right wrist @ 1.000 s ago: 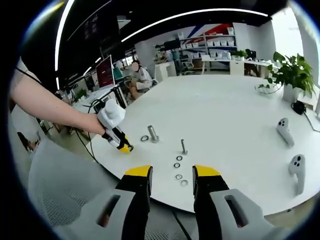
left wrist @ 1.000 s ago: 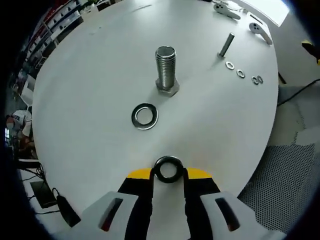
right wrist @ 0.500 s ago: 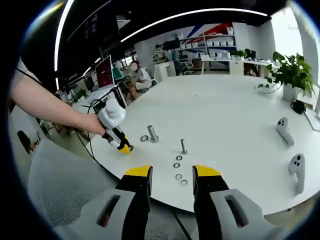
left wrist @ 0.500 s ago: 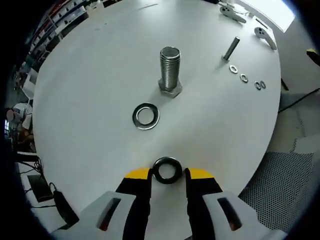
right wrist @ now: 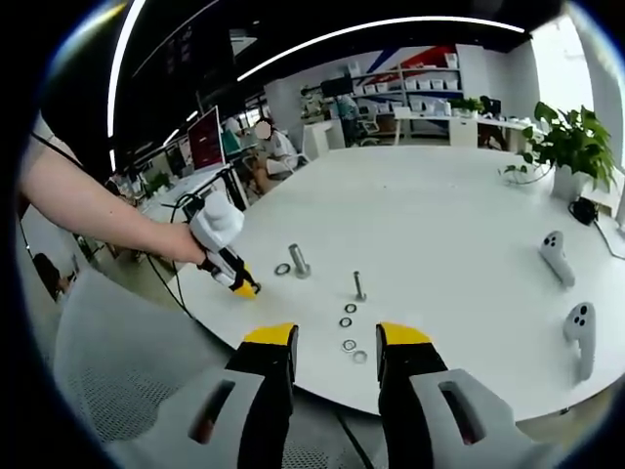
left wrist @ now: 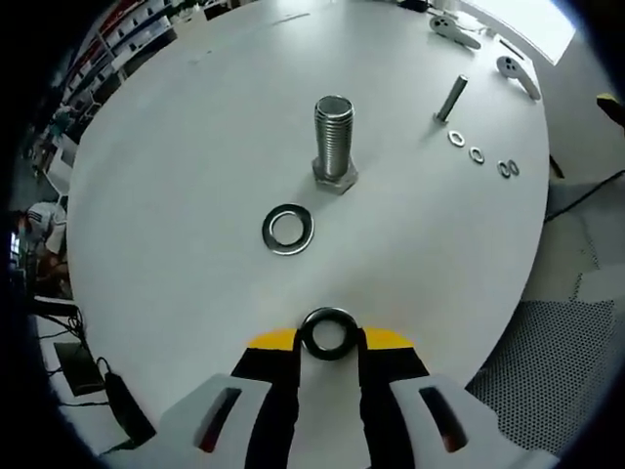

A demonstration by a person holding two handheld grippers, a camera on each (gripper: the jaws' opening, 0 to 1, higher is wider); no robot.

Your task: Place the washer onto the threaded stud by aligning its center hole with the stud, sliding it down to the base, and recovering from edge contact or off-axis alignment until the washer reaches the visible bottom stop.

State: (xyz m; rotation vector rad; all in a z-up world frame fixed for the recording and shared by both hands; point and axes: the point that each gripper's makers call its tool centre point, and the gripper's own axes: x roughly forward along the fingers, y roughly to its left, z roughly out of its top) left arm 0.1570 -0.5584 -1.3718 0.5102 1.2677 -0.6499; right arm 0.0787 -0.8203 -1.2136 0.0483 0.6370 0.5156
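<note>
We hold one dark washer (left wrist: 328,333) pinched in our left gripper (left wrist: 328,344) fingers, well short of the threaded stud (left wrist: 333,139); placing it remains. Our right gripper (right wrist: 331,344) hangs open, empty.

Near edge of table (left wrist: 176,176): bare white surface up to the flat washer (left wrist: 288,229) — open passage.
Table middle: large stud (left wrist: 333,143) upright, washer just short of its hex base, apart from it.
Right edge: thin bolt (left wrist: 449,98) upright, small washers (left wrist: 479,154) strung beside it — narrow going.
Far edge: two white controllers (right wrist: 566,293), potted plant (right wrist: 571,147); wide bare stretch before them.
Left edge: bare.
</note>
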